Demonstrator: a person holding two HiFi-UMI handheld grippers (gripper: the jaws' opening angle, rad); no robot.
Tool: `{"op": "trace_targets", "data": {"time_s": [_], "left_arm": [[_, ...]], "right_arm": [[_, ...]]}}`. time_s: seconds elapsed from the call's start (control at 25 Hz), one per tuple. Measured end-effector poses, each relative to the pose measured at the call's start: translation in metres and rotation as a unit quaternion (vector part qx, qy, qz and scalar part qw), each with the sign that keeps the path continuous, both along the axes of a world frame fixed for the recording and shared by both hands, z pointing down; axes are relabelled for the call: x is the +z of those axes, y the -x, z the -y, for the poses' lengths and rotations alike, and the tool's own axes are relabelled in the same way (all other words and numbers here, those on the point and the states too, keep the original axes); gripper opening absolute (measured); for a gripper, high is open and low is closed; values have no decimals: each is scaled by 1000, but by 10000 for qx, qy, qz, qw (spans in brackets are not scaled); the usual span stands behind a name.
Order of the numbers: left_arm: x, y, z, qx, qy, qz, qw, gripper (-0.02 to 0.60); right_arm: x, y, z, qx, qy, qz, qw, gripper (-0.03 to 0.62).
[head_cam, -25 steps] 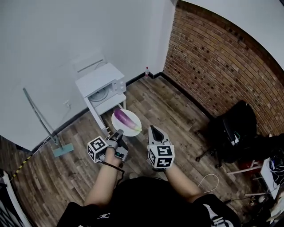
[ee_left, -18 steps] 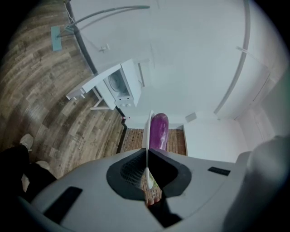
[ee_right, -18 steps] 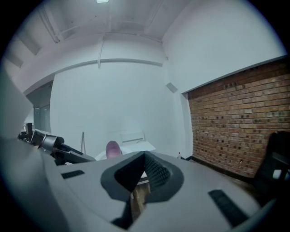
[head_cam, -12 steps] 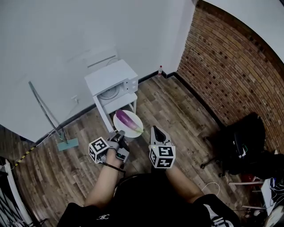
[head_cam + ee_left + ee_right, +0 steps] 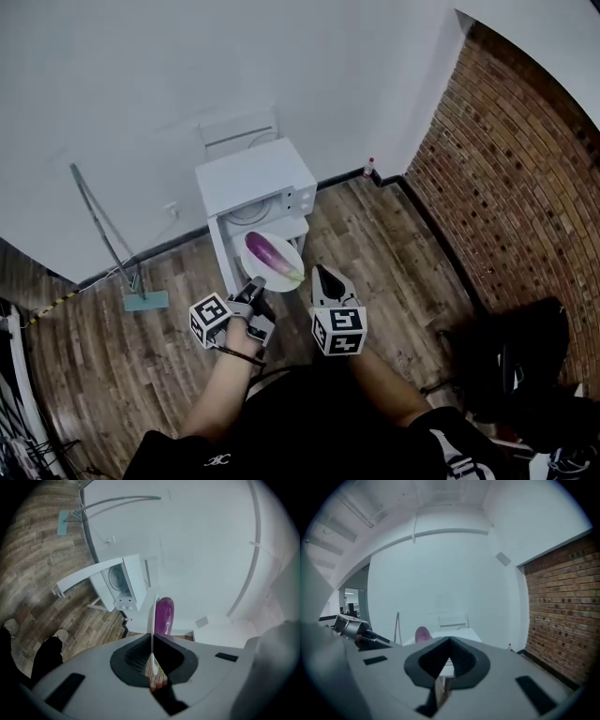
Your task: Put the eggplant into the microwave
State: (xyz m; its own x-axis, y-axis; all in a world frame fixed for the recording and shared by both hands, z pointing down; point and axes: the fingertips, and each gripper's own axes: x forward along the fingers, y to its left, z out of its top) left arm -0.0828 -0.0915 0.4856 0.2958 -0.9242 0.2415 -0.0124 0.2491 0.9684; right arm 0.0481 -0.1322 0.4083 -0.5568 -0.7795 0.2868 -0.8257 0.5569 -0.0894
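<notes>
The eggplant (image 5: 270,253) is purple and lies diagonally on a white plate (image 5: 289,247). The plate is held in the air just in front of the microwave (image 5: 253,178).

The left gripper (image 5: 255,286) has its jaws clamped on the near rim of the plate. In the left gripper view the rim runs edge-on between the pads, and the eggplant shows just beyond them.

The right gripper (image 5: 323,277) is just right of the plate and apart from it. Its jaws are closed together with nothing between them.

The microwave is white and sits on a white stand against the far white wall. The left gripper view shows its door swung open and a round turntable inside.

A small bottle (image 5: 369,167) stands on the wood floor (image 5: 112,347) at the far corner. The brick wall (image 5: 525,169) is on the right.
</notes>
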Motion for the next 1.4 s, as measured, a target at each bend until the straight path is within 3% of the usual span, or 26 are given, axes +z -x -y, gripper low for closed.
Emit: {"op": "trace_targets", "data": {"time_s": [0.24,0.48,0.8,1.2,1.4], "left_arm": [[22,5,67,-701,-10,-38,9975,15],[57,14,123,-1541,-2,-93,9880,15],[133,37,154,-2142,289,-65,9763,15],[252,68,190,-2567,462,-431,9644,15],[299,87,222,-2420,467,-344,9685,15]], "right_arm": [[12,16,85,-804,40,-191,9966,9],[32,31,165,-1588,62,-292,9869,9],[110,77,214,-2527,353,-575,9652,9],[225,102,245,-2675,593,-501,9604,9],[269,89,249,-2622,804,-469,9605,9]]}}
